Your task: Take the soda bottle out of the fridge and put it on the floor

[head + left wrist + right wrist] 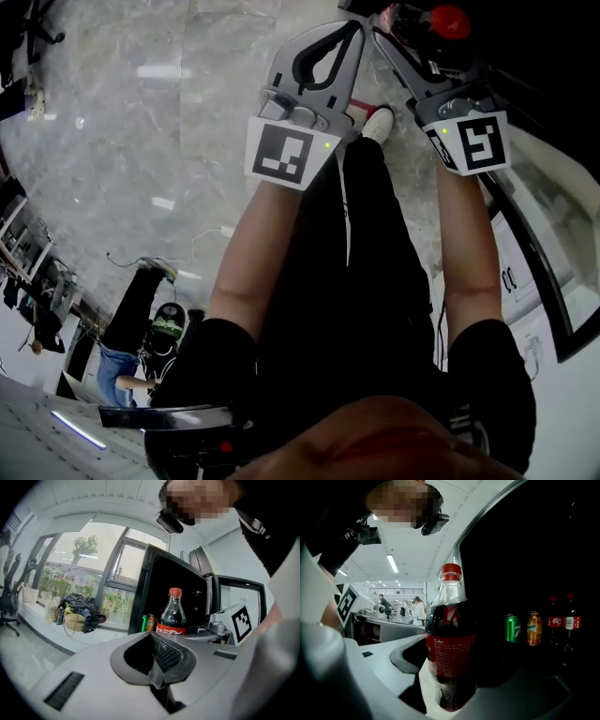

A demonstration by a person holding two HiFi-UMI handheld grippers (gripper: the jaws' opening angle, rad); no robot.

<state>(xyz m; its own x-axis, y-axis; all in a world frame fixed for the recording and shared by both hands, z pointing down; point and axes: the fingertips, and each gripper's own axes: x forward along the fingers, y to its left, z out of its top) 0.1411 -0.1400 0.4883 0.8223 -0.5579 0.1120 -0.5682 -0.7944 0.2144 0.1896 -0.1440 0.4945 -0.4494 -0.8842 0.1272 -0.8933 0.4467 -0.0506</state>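
Right gripper view shows the bottle [450, 644] clamped low on its body in the fingers of the right gripper [436, 681], cap up, in front of the dark open fridge [543, 550], with cans [520, 629] behind. Its long axis stands upright, so I judge the floor [141, 141] lies straight below its base. The left gripper [157, 656], fingers clenched on nothing, hangs near it.
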